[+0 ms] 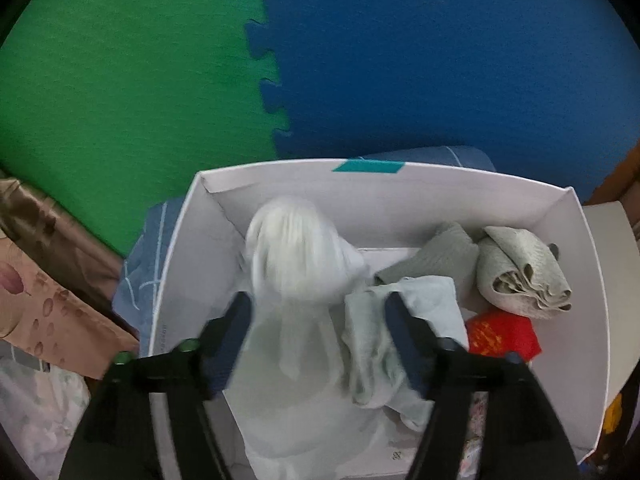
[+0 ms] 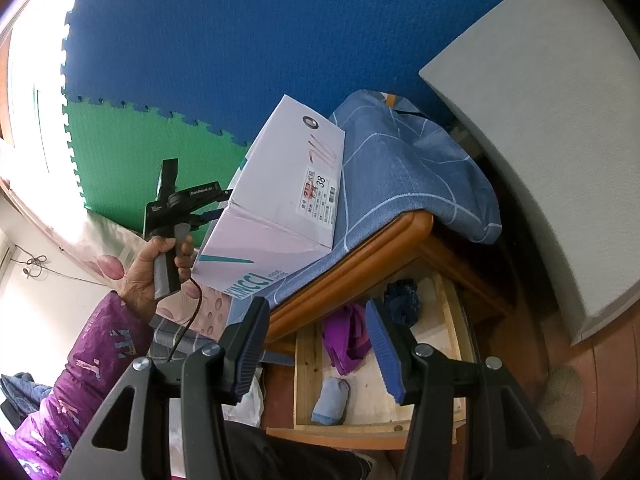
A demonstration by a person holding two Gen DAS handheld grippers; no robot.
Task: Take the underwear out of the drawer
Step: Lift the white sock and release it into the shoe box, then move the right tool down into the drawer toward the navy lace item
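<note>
Underwear (image 1: 304,256), pale and blurred, is dropping between the wide-spread jaws of the left hand-held gripper (image 1: 318,312) into the white box (image 1: 592,280); keep it centred. The right hand-held gripper (image 2: 316,344), half-open and empty, is hovering above the drawer (image 2: 304,364).

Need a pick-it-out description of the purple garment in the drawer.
Find the open wooden drawer under the cabinet top draped with blue cloth. The purple garment lies crumpled near its middle, bright magenta-purple, unlike the dark navy bundle behind it and the pale blue roll in front.
</note>
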